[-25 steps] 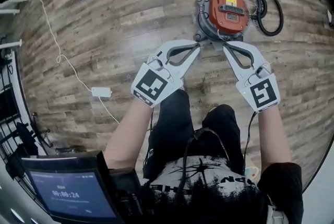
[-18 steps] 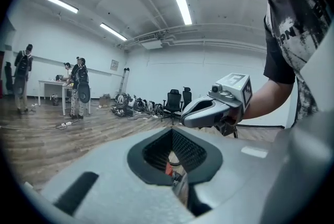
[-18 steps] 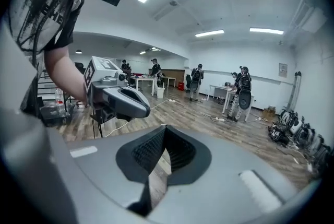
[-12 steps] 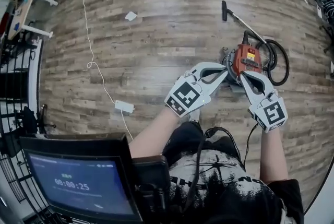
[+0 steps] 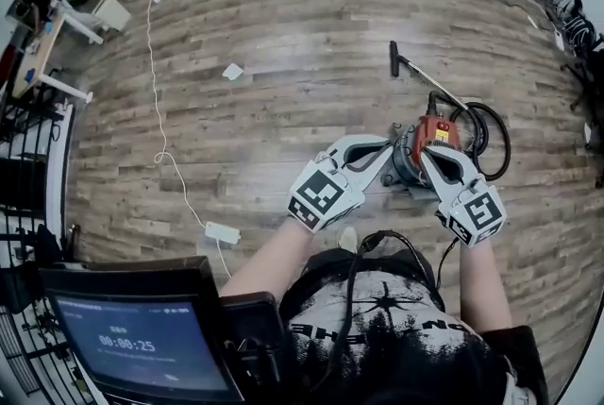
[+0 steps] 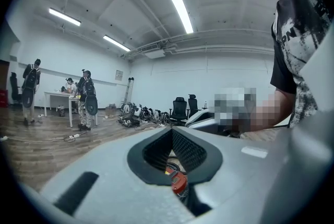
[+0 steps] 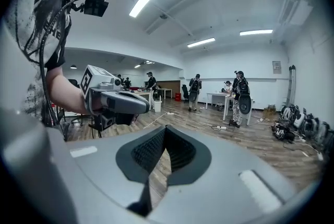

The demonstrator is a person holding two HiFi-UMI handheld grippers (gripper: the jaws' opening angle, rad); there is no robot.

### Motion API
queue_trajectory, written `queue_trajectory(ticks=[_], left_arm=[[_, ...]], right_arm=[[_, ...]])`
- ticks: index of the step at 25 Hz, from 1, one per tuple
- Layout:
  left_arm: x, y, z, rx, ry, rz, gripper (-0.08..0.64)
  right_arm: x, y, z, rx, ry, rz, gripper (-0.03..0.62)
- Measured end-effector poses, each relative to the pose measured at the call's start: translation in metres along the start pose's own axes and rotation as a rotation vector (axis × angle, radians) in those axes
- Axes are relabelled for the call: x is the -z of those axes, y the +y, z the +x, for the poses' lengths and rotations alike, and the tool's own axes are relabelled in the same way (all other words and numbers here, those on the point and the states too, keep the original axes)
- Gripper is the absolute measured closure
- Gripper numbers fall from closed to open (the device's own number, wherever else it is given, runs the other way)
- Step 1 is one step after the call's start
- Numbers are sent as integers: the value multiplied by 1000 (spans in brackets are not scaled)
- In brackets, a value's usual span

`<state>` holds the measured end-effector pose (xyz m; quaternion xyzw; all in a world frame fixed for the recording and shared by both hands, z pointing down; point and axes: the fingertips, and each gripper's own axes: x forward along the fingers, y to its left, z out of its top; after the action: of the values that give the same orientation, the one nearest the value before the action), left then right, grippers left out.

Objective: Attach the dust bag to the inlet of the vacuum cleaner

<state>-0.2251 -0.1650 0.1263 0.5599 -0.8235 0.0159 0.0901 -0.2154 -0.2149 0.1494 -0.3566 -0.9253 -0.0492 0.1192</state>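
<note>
Wears a black short-sleeved T-shirt [image 5: 377, 337] with a cracked white print and pale lettering, at the bottom centre of the head view, with a black cable [image 5: 351, 280] looping up its front and a thin cable [image 5: 450, 252] hanging beside the forearm at lower right. Fitted with a left gripper [image 5: 387, 148] and a right gripper [image 5: 424, 153] of one build: smooth light-grey shells with dark-rimmed openings, each backed by a white cube [image 5: 319, 195] printed with black square markers. Lined inside with black, finely ribbed pads [image 6: 189, 151] around a dark diamond-shaped opening, low in the middle of each gripper view.
</note>
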Motion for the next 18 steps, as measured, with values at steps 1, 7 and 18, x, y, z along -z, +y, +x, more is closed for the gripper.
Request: queue_trajectory(ticks=[1, 7, 18], left_arm=[[-5, 1, 1, -4, -7, 6, 558], [-39, -10, 10, -20, -48, 22, 558], [-80, -61, 62, -83, -102, 47, 558]], right_arm=[[-4, -2, -2, -3, -13, 7, 587], [-39, -19, -33, -15, -102, 24, 586], [-65, -55, -91, -110, -173, -68, 586]])
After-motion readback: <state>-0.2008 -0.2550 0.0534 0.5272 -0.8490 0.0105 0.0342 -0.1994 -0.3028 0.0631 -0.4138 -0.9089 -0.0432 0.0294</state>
